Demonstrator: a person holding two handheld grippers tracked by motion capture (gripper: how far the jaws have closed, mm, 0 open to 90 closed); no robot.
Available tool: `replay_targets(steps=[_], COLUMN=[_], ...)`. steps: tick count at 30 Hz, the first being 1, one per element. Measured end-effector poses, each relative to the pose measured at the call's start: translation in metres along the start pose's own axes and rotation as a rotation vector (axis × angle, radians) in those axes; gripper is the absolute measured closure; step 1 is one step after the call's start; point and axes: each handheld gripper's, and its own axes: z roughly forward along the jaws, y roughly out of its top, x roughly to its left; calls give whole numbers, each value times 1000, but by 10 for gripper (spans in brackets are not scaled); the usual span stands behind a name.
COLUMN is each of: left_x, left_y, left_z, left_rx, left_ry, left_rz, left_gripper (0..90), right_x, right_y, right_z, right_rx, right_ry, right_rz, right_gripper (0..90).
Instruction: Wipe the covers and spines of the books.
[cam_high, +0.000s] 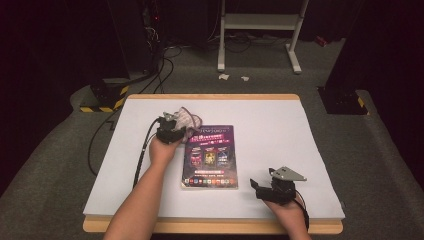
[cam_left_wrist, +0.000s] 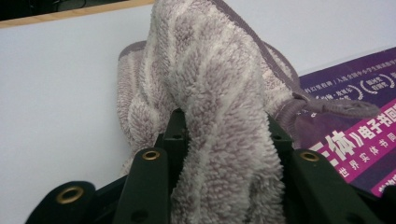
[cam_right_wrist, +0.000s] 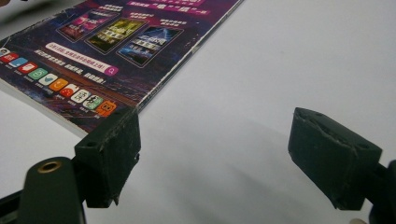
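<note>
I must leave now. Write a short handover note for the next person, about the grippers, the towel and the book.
Left gripper: shut on the towel, by the book's far left corner; the towel's edge lies on the cover.
Right gripper: open, holding nothing, low over the table beside the book's near right corner.
Book: flat, mid-table.
Done: towel gripped.
Left: probably wiping the cover, or moving the towel off it; I cannot tell which.

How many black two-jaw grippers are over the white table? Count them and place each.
2. The left gripper is at the purple book's far-left corner, shut on the striped lilac terry cloth. The right gripper hovers open off the book's near-right corner, above the white table.
</note>
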Motion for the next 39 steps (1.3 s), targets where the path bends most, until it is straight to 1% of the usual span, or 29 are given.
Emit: replay_targets(steps=[4,7,11,13,15,17,19,21,24,26,28,31,35,36,37,39], left_x=[1,5,16,22,29,36,43,49,60,64,65,64,59,59,58,60], left_y=[2,1,-3,-6,-12,-20,-27,-36,-50,-60,-69,-83,-94,-96,-98,-100], left_z=[-9,-19,-39,-50,-62,-73,-81,-89,-99,-105,-109,-115,-117,-115,-114,-115], left_rx=[-31,-47,-69,-92,-99,-107,-108,-102,-91,-80,-68,-62,-54,-42,-43,-59], left_ry=[-12,-10,2,0,10,19,26,40,50,53,59,53,50,51,53,44], left_rz=[12,7,9,4,15,7,4,6,-9,-14,-9,-10,10,17,17,0], left_gripper=[631,630,630,630,629,629,629,629,628,628,627,626,621,616,609,578], right_x=[0,0,1,2,2,2,2,3,5,5,6,6,6,6,6,6], right_y=[0,-1,-1,-1,-1,0,1,2,3,3,4,4,4,4,4,3], right_z=[0,1,4,5,6,8,9,8,8,9,9,8,8,7,7,7], right_rx=[-1,6,10,12,11,11,1,-2,-20,-27,-28,-30,-30,-31,-31,-31], right_ry=[0,6,3,-1,0,-2,-4,-5,-8,-7,-4,-3,-2,-2,-3,-2], right_rz=[0,-4,-19,-24,-22,-24,-23,-19,-29,-32,-31,-32,-29,-30,-29,-29], right_gripper=[173,174,173,173,172,172,171,171,165,164,164,164,163,163,163,163])
